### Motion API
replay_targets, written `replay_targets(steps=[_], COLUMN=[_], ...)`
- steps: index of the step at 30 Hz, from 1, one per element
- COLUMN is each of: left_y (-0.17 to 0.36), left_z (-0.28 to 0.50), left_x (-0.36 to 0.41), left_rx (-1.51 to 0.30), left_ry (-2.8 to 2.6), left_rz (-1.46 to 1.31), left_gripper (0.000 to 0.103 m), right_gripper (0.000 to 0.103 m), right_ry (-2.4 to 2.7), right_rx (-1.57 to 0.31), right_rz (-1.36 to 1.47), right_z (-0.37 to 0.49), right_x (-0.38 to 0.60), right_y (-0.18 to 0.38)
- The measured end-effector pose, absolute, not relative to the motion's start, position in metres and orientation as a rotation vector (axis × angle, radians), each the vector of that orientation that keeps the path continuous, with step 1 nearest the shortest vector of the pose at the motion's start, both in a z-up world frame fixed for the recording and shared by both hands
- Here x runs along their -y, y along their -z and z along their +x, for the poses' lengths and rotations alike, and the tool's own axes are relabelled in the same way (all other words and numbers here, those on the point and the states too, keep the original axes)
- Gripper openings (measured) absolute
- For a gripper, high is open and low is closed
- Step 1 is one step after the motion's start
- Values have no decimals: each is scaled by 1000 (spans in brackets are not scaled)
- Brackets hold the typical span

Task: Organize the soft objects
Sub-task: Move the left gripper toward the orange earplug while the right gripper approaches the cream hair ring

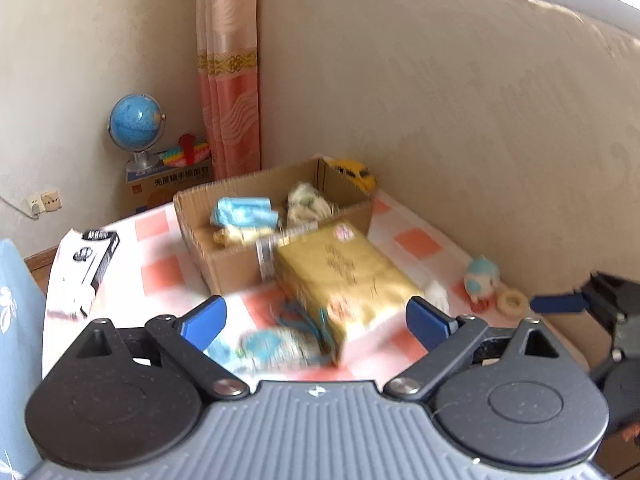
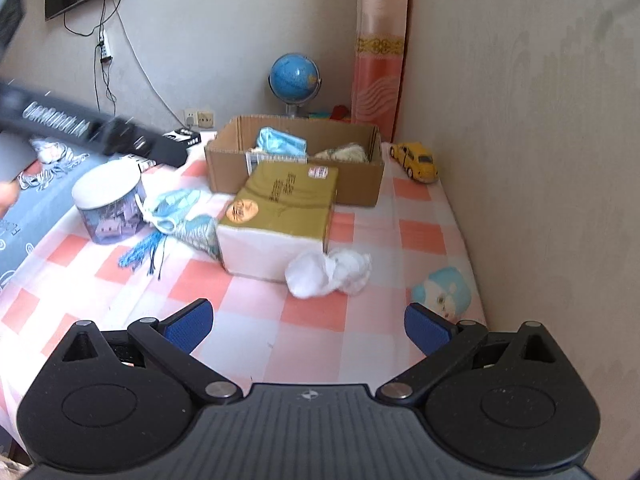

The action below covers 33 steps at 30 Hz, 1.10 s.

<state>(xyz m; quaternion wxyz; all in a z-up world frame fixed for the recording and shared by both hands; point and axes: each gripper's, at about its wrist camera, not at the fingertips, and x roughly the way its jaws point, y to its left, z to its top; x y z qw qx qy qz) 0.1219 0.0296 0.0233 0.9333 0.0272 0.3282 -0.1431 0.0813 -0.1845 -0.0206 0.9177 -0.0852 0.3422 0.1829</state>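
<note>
Soft items scattered on checked pink-white bedsheet (image 2: 256,320). Left to right in right wrist view: round lidded tin (image 2: 109,204); blue tasselled fabric pouch (image 2: 180,216), crumpled; gold-topped tissue pack (image 2: 280,220), blocky, touching front wall of cardboard box (image 2: 360,188); white cotton wad (image 2: 328,272), fluffy, just beside pack; blue plush toy (image 2: 444,290) near wall. Box holds blue face masks (image 2: 282,142) and cream cloth (image 2: 344,154). Left gripper (image 1: 316,318) fingers released, empty. Right gripper (image 2: 308,322) fingers spread wide, empty.

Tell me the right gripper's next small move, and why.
Probably ease forward and down over the white cotton wad: the right gripper has its jaws open and empty, the wad lies loose just ahead, outside the cardboard box.
</note>
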Motion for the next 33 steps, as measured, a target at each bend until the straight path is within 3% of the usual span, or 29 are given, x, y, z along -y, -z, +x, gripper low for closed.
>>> replay_targets(steps=[13, 33], left_y=[41, 62], left_z=[70, 69], left_x=[-17, -5], left_rx=[-745, -744], left_ry=[289, 275], left_rz=[98, 127], left_gripper=[97, 97], right_gripper=[103, 103], right_ry=[-266, -107], right_rx=[-730, -714], right_rz=[-205, -194], right_z=[75, 135], right_x=[209, 235], right_y=[55, 90])
